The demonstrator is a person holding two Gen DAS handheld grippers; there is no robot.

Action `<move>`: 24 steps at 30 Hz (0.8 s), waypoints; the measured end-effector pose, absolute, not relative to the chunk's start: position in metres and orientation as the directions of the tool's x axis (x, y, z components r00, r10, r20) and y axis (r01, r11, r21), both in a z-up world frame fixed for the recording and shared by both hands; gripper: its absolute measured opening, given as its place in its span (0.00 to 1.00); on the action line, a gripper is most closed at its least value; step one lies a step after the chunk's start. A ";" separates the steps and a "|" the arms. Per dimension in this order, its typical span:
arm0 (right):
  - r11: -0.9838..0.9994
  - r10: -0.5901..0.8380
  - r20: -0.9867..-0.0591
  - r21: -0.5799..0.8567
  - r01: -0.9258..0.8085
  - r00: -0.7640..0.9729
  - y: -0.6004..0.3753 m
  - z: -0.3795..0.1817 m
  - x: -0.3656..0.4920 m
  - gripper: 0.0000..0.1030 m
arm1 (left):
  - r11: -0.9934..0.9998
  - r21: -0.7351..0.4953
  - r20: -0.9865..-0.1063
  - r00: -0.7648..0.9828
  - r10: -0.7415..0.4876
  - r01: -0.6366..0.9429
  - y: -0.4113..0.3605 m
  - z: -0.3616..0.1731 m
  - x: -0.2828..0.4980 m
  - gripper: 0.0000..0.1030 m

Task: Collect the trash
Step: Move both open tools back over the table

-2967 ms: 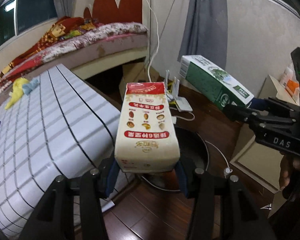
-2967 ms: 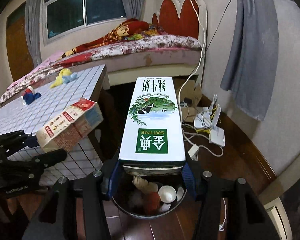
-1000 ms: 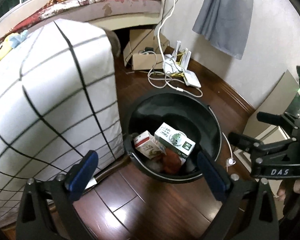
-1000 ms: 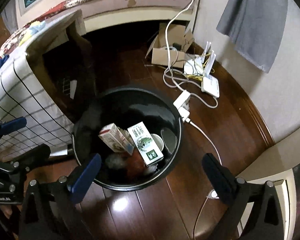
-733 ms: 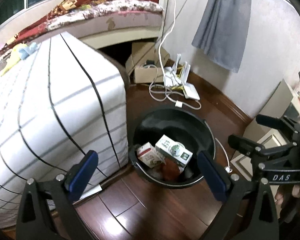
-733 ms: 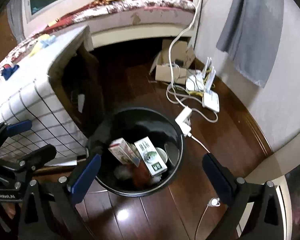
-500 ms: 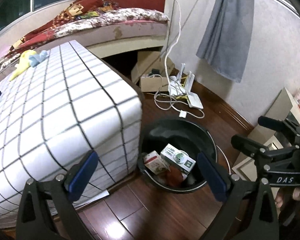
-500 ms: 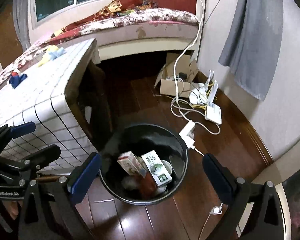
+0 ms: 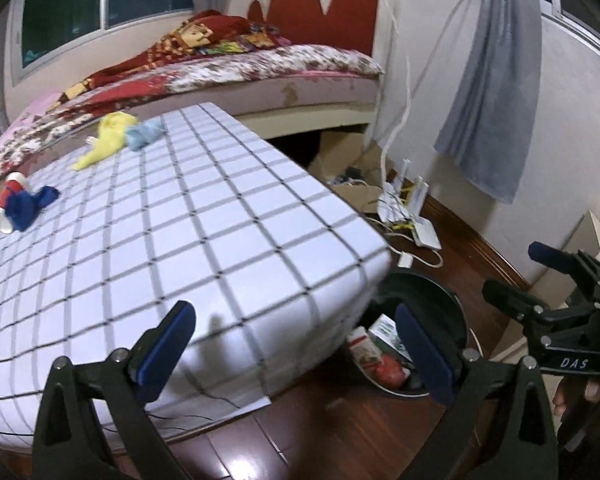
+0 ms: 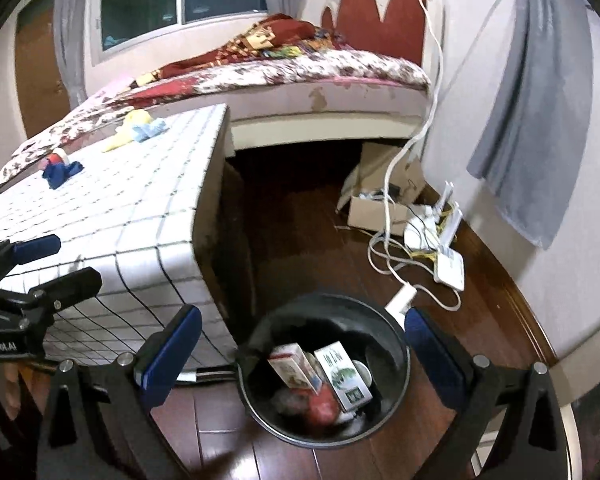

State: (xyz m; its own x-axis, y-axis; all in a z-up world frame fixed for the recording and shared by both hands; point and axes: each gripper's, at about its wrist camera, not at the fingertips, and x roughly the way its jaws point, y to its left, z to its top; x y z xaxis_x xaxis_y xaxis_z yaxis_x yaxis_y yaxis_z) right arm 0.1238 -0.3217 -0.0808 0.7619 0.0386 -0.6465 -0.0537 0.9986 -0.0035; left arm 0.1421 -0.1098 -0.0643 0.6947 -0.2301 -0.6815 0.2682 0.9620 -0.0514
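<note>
A round black bin (image 10: 324, 376) stands on the dark wooden floor (image 10: 452, 320), just beside the corner of a table covered in a white cloth with a black grid (image 9: 188, 232). Inside the bin two drink cartons stand tilted side by side: a red and cream carton (image 10: 294, 368) on the left and a white and green carton (image 10: 343, 376) on the right, touching along their sides. Below them lie a reddish lump (image 10: 322, 406) and a small white cup (image 10: 362, 372), both partly hidden by the cartons. In the left wrist view only part of the bin (image 9: 432, 292) shows past the table edge, with both cartons just visible. The left gripper (image 9: 296, 344) hangs over the table corner with its blue-padded jaws spread wide and nothing between them. The right gripper (image 10: 300, 340) hangs above the bin, jaws likewise spread wide and empty. Farther along the tabletop lie a yellow cloth (image 9: 106, 140), a pale blue cloth (image 9: 144, 136), a dark blue cloth (image 9: 30, 206) and a small red and white cup (image 9: 8, 204) on its side against it. Behind are a bed with a red headboard (image 10: 380, 12), a cardboard box (image 10: 376, 196), a white router (image 10: 448, 264) with tangled cables, and a grey curtain (image 10: 528, 128).
</note>
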 end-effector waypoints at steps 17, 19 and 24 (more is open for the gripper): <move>0.982 0.149 -0.589 -0.005 -0.187 0.794 -0.220 -0.025 0.167 0.99 | 1.000 0.013 -0.613 0.790 0.005 0.003 0.041 -0.013 0.155 0.98; 0.979 0.161 -0.591 -0.006 -0.204 0.790 -0.206 -0.019 0.175 0.99 | 0.999 0.016 -0.608 0.793 0.037 -0.035 0.064 -0.007 0.158 0.98; 0.966 0.209 -0.597 0.002 -0.259 0.775 -0.170 -0.015 0.196 0.99 | 0.992 0.011 -0.613 0.783 0.108 -0.128 0.117 -0.006 0.167 0.98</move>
State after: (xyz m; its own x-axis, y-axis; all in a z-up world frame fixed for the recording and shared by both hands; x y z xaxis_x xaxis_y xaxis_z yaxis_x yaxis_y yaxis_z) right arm 0.1962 -0.1700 -0.0149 0.7745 0.2089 -0.5970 -0.2587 0.9660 0.0024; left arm 0.1672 0.1173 -0.0060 0.7829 0.1082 -0.6127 -0.1281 0.9917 0.0115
